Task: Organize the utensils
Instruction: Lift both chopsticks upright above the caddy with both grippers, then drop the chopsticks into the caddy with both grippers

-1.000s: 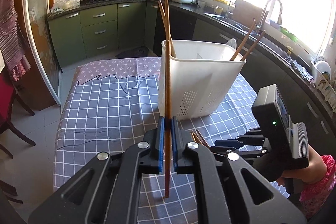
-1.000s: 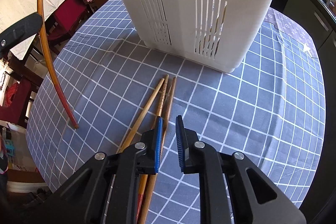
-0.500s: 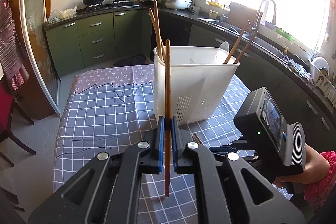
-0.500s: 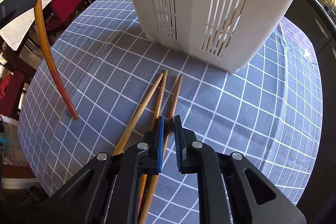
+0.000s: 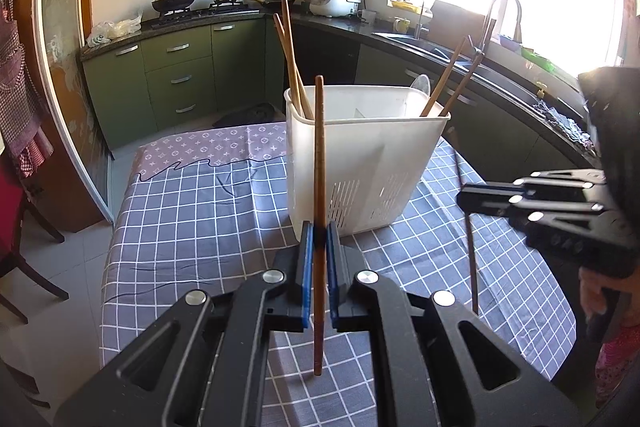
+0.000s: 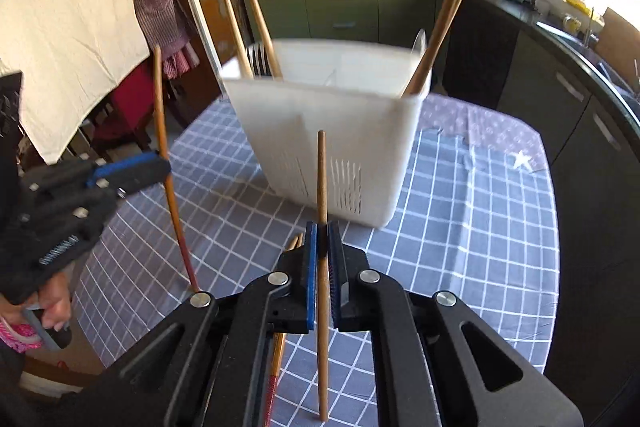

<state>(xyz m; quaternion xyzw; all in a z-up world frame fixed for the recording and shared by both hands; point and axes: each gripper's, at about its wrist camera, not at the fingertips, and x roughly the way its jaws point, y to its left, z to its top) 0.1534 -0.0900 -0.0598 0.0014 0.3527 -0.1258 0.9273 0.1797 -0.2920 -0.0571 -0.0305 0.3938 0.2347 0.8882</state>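
A white plastic utensil holder (image 5: 372, 155) stands on the checked tablecloth, with two chopsticks (image 5: 290, 59) at its left corner and two (image 5: 452, 75) at its right. My left gripper (image 5: 318, 243) is shut on a brown chopstick (image 5: 319, 155), held upright in front of the holder. My right gripper (image 6: 323, 247) is shut on another chopstick (image 6: 322, 179), also upright, above the table. The holder (image 6: 332, 143) shows in the right wrist view too. Loose chopsticks (image 6: 276, 359) lie on the cloth under the right gripper. The right gripper (image 5: 496, 197) shows at the right of the left wrist view.
The table (image 5: 192, 211) has a grey-blue checked cloth. Green kitchen cabinets (image 5: 180, 79) and a dark counter with a sink tap (image 5: 496, 15) lie beyond. A red chair (image 5: 16, 227) stands left of the table. A white cloth (image 6: 68, 19) hangs at the left.
My right gripper has closed on a chopstick from the table and lifted it upright. My left gripper has pulled back and up slightly with its chopstick.
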